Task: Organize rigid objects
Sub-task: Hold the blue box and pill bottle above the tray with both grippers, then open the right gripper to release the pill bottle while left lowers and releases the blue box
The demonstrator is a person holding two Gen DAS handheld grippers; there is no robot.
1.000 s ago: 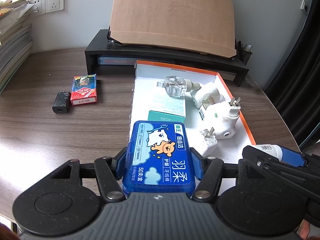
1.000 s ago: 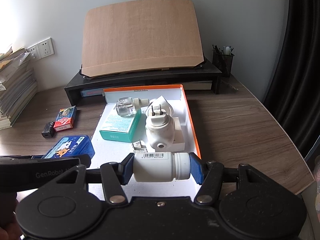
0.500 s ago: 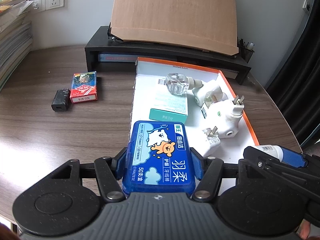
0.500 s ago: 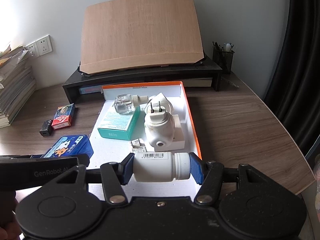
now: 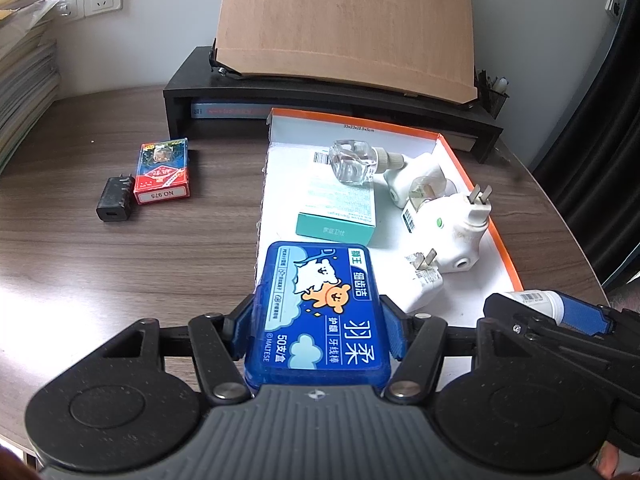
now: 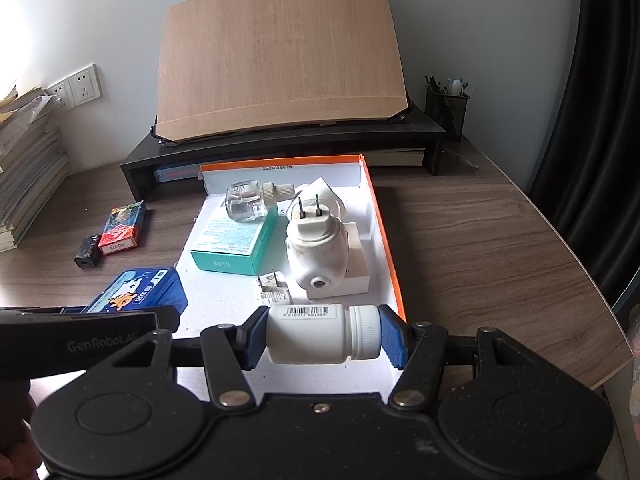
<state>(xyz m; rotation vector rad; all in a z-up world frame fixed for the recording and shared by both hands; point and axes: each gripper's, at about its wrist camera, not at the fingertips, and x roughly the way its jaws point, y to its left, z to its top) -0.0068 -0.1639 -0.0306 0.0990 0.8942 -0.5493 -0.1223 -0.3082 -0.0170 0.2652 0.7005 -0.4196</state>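
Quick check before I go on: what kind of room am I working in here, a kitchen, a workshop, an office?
Most likely a home or small office desk. A wooden desk stands against a wall with sockets; on it are a black monitor riser, a mesh pen holder and, at the left edge, stacked papers.

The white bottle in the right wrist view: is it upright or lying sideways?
Sideways. The white bottle lies level between the right tongs, ribbed cap pointing right, barcode label facing up.

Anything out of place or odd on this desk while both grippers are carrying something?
Two items sit outside the tray: a red card box and black charger on the bare desk. Inside, the clear bottle lies tipped on the teal box, and plug units are jumbled. Nothing is spilled or visibly damaged.
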